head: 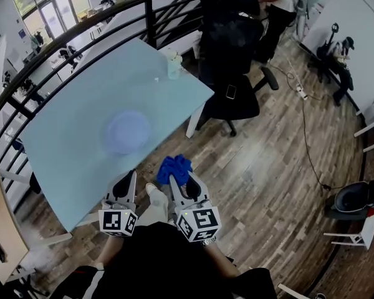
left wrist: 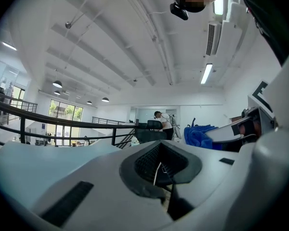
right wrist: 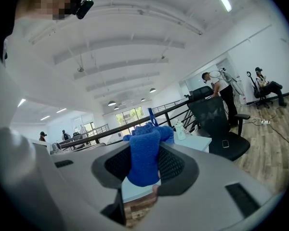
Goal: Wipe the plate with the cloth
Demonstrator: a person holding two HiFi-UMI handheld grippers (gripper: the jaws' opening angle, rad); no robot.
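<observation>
Blue cloth (right wrist: 143, 158) is pinched between the jaws of the right gripper (right wrist: 144, 177). The jaws are closed down onto a bunched fold that stands up between the dark pads, and the rest of the cloth spills out past the fingertips. In the head view this gripper (head: 186, 180) is held on the person's side of the plate (head: 129, 131), a little to the plate's right. The cloth (head: 173, 167) is clear of the plate and lies past the near edge of the table (head: 62, 142), over the wooden floor (head: 268, 167).

The left gripper (left wrist: 160, 166) has its jaws brought together with only a hairline seam between the pads, and it holds nothing. In the head view it (head: 126, 178) also sits on the person's side of the plate, almost straight below it and just left of the right gripper, touching neither plate nor cloth.

The plate is pale blue and round, and it lies flat on the light blue table. Beyond the plate, near the table's far right corner, stands a small white container (head: 174, 64). Further right of the plate is a black office chair (head: 237, 86) with a phone (head: 230, 92) on its seat.
</observation>
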